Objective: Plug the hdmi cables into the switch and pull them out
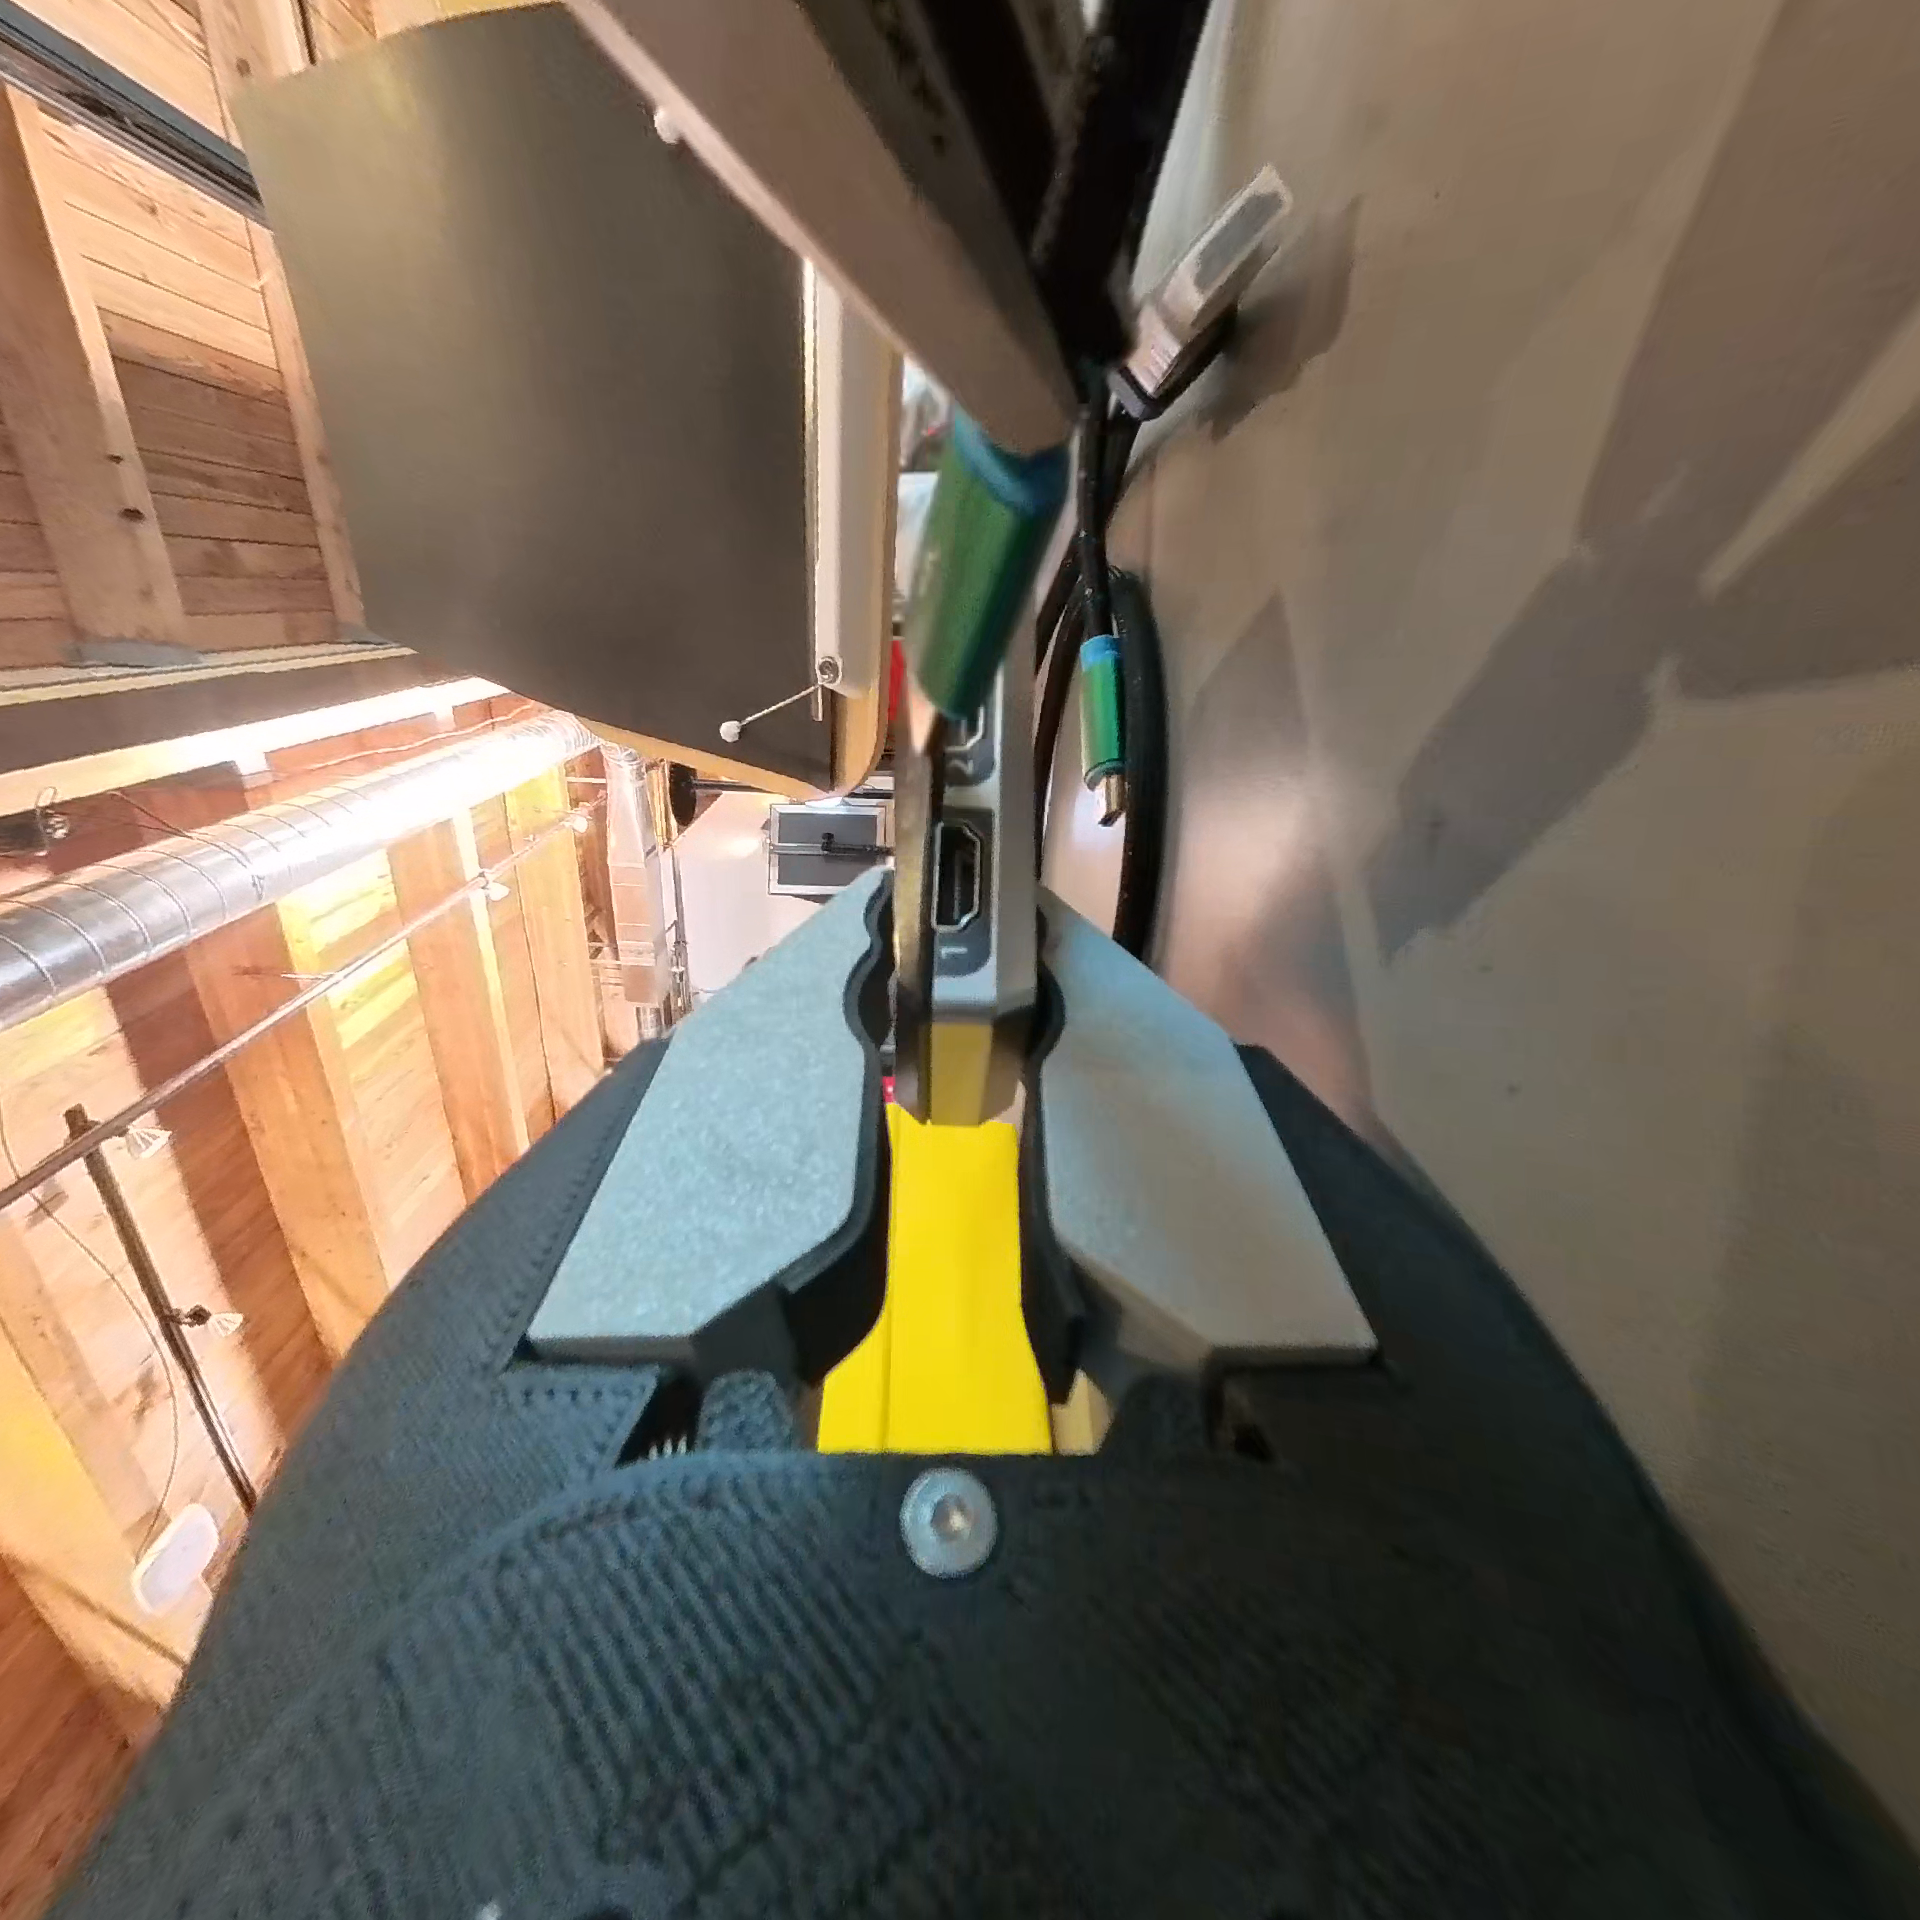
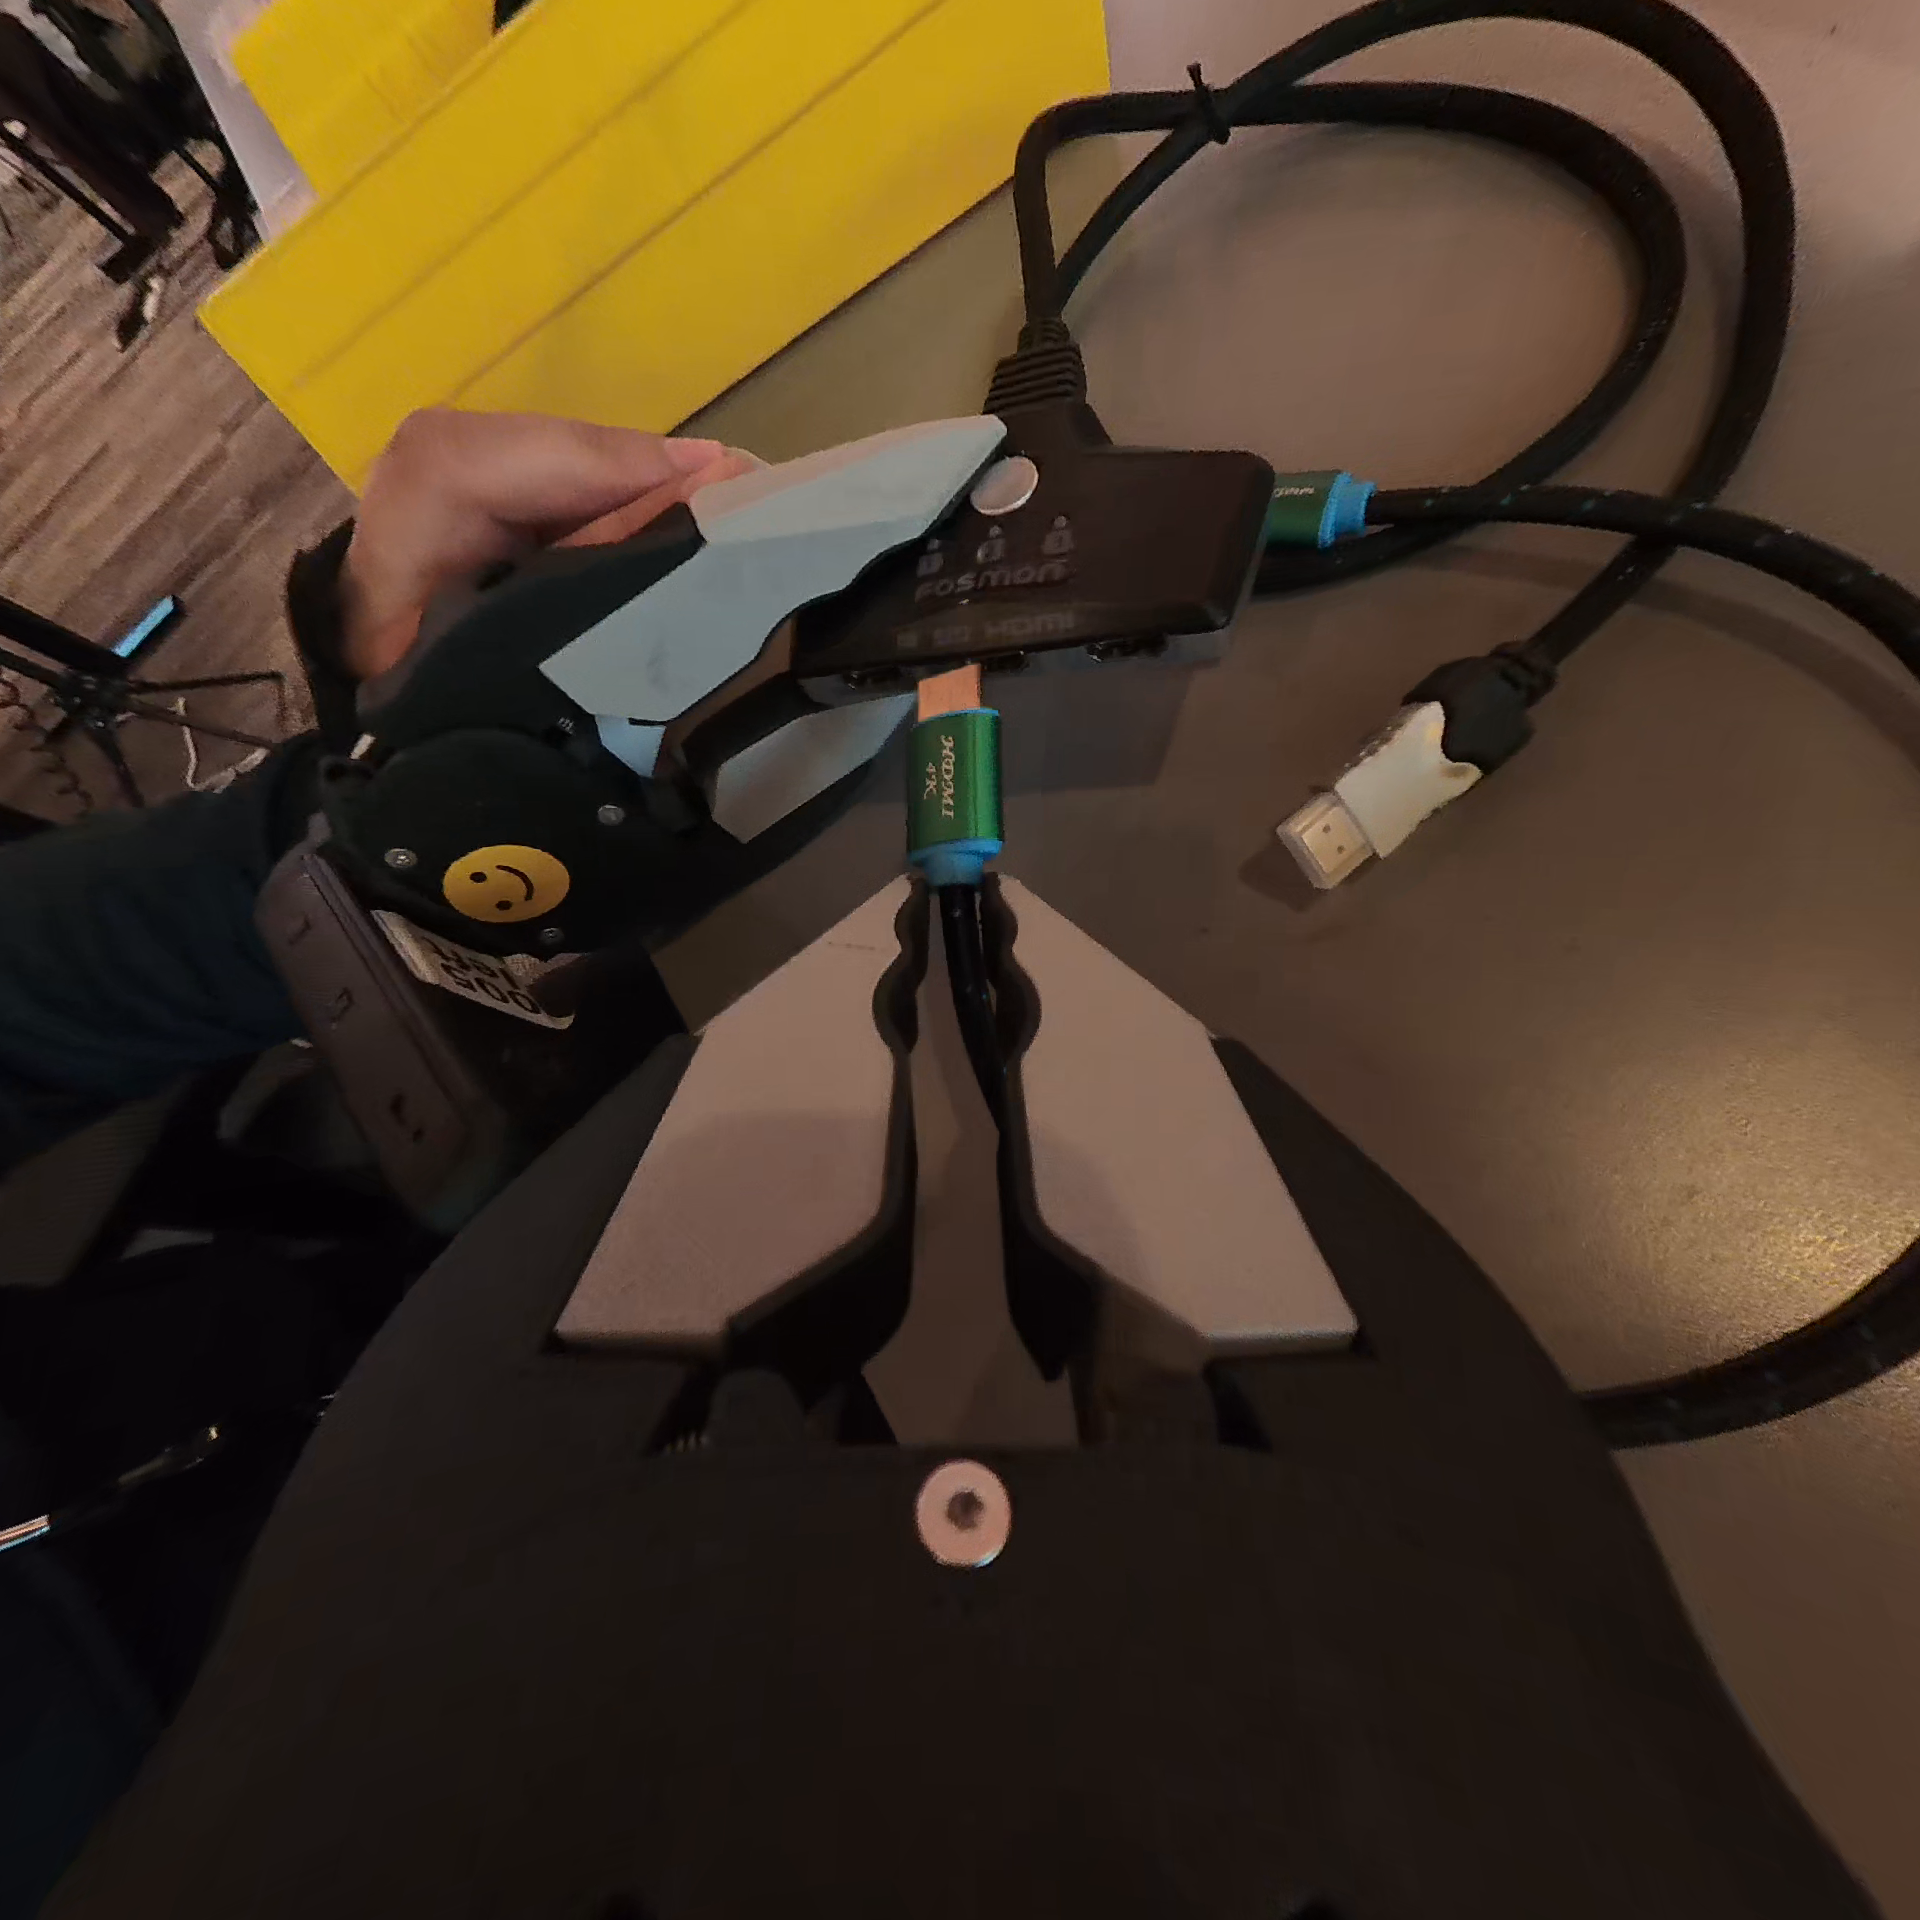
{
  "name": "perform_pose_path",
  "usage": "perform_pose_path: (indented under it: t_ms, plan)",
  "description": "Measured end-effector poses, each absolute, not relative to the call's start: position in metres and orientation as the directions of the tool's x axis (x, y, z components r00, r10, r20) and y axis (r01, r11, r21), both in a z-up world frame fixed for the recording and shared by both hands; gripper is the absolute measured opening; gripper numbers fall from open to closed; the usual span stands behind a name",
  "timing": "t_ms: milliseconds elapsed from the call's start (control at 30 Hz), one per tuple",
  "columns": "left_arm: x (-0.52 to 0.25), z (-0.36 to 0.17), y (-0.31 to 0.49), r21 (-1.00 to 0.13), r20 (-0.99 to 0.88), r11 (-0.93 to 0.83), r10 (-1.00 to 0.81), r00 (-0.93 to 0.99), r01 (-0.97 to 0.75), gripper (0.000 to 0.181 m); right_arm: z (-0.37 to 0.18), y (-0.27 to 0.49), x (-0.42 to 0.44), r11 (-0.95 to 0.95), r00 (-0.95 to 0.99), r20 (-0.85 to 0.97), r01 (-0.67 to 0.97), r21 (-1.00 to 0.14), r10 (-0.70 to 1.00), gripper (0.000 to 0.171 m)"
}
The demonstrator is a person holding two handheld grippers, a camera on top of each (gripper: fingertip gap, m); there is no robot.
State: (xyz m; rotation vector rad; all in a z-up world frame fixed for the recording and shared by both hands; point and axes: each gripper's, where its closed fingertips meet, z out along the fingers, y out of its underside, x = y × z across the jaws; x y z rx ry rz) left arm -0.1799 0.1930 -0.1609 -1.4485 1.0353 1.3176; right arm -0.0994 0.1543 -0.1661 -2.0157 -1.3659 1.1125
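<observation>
Our right gripper (image 2: 954, 894) pinches the cable (image 2: 971, 997); green plug (image 2: 951, 784) points up-frame, tip at the switch (image 2: 1049, 592), which our left gripper (image 1: 961, 997) clamps.

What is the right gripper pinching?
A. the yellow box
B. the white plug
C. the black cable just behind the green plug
C: the right gripper is shut on the black cable just behind the green plug, at the switch.
</observation>
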Motion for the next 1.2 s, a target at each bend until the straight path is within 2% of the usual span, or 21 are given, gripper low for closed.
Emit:
perform_pose_path:
  t_ms: [33, 500, 700, 1200]
  plan:
    - [-0.179, -0.161, 0.193, -0.075, -0.997, -0.248, -0.012, 0.081, -0.966, 0.019, -0.169, 0.155, -0.100, -0.405, 0.186, -0.365, 0.554, -0.728, 0.912, 0.007]
    - [-0.176, -0.157, 0.190, -0.030, -1.000, -0.237, 0.013, 0.028, -0.971, 0.019, -0.170, 0.160, -0.099, -0.595, 0.132, -0.635, 0.533, -0.602, 0.761, 0.006]
    - [-0.174, -0.156, 0.190, -0.022, -1.000, -0.228, 0.021, 0.018, -0.973, 0.019, -0.171, 0.158, -0.097, -0.629, 0.116, -0.685, 0.528, -0.571, 0.720, 0.006]
    - [-0.168, -0.147, 0.186, 0.010, -0.996, -0.200, 0.082, -0.027, -0.980, 0.019, -0.170, 0.151, -0.093, -0.727, 0.043, -0.864, 0.563, -0.393, 0.501, 0.006]
